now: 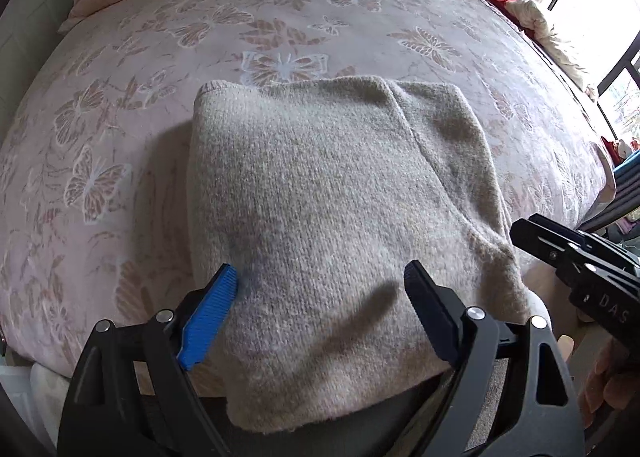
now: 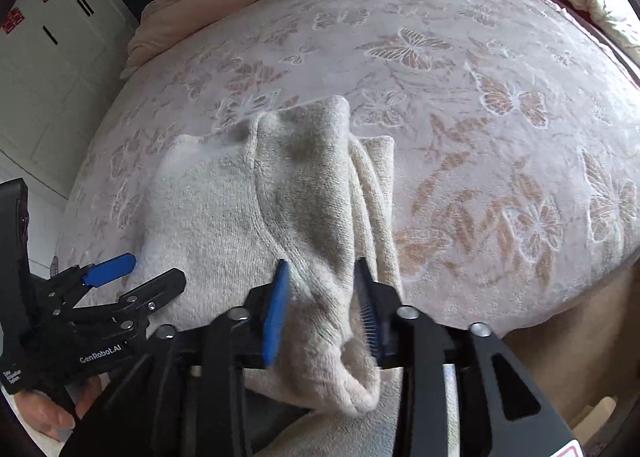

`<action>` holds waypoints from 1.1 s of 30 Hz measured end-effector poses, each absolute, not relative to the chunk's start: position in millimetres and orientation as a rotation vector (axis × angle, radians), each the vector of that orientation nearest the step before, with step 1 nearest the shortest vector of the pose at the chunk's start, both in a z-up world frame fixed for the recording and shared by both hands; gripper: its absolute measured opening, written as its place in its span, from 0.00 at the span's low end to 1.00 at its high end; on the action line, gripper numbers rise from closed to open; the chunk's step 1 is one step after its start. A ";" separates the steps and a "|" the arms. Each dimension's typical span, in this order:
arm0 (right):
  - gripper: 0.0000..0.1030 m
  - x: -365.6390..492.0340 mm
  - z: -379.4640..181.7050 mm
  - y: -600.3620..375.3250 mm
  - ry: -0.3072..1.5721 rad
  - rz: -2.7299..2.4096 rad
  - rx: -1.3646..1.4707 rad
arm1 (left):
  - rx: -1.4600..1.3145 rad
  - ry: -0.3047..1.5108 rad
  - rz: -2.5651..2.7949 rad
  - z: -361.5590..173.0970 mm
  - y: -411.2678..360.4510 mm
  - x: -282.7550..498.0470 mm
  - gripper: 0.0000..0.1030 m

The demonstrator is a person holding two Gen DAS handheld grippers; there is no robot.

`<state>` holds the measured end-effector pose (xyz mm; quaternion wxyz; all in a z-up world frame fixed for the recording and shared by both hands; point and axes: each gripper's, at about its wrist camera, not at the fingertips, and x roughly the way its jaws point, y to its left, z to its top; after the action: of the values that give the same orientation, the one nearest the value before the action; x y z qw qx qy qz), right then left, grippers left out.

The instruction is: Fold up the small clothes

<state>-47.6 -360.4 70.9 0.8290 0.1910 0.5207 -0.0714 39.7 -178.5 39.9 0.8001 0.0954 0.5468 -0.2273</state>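
The near hem of the folded beige sweater (image 1: 328,217) disappears behind the left gripper (image 1: 320,313) frame, so where the hem ends cannot be told. In the right wrist view, the sweater's sleeve fold (image 2: 320,249) runs between the right gripper (image 2: 320,289) fingers; whether the pads press it is unclear. Beyond the sweater, the bed (image 1: 280,17) is cut off by the picture's edges.

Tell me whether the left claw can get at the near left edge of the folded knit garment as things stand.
Probably yes. The left claw is open right over the beige knit garment, nothing lies between, and the right claw works the garment's other side, out of its way.
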 end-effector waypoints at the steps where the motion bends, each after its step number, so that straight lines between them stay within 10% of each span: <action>1: 0.61 -52.1 72.1 -360.5 1.102 -0.170 0.391 | 0.212 1.170 -0.484 41.1 -176.9 36.5 0.80; 23: 0.95 -40.3 -26.7 -381.8 1.182 -0.052 0.808 | -0.213 1.396 -0.563 -31.2 -120.7 64.6 0.96; 28: 0.43 -27.3 -8.8 -362.1 1.178 -0.019 0.753 | -0.131 1.436 -0.548 -17.9 -137.4 63.6 0.82; 33: 0.34 -30.4 52.6 -352.3 1.079 -0.020 0.701 | -0.062 1.387 -0.566 28.4 -143.7 58.9 0.49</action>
<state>-30.4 -352.3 52.6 0.8000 0.3266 0.5031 -0.0092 58.9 -143.7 28.4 0.7321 -0.0280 0.6303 -0.2570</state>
